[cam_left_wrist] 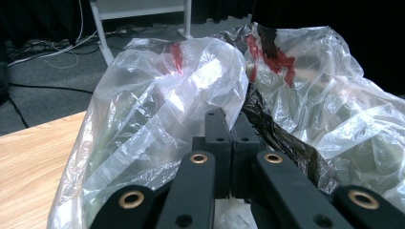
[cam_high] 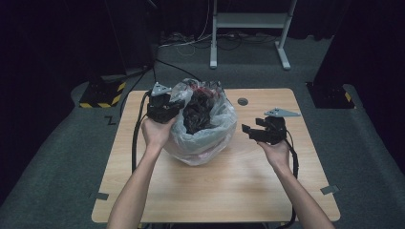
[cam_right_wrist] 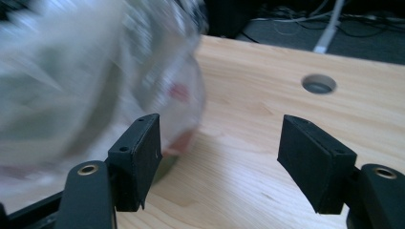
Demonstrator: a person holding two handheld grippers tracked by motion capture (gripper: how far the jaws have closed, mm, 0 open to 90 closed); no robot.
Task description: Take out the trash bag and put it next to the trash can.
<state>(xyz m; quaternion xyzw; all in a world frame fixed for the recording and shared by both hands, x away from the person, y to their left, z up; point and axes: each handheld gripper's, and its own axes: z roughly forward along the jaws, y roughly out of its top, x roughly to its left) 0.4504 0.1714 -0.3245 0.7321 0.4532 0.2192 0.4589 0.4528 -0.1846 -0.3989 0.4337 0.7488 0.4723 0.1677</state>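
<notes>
The left gripper (cam_left_wrist: pixel 228 131), jaws together, pinches the clear plastic bag (cam_high: pixel 203 124) at its far-left rim; the right gripper (cam_right_wrist: pixel 222 157) waits apart just right (empty). Bag mid-table (cam_high: pixel 239 191), stuffed, apparently not yet tied.

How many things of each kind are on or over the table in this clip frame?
Clear plastic bag with dark contents: 1
Handheld grippers: 2, the left gripper shut at the bag's rim, the right gripper open beside it
Cable hole in the table: 1
Total: 4
</notes>
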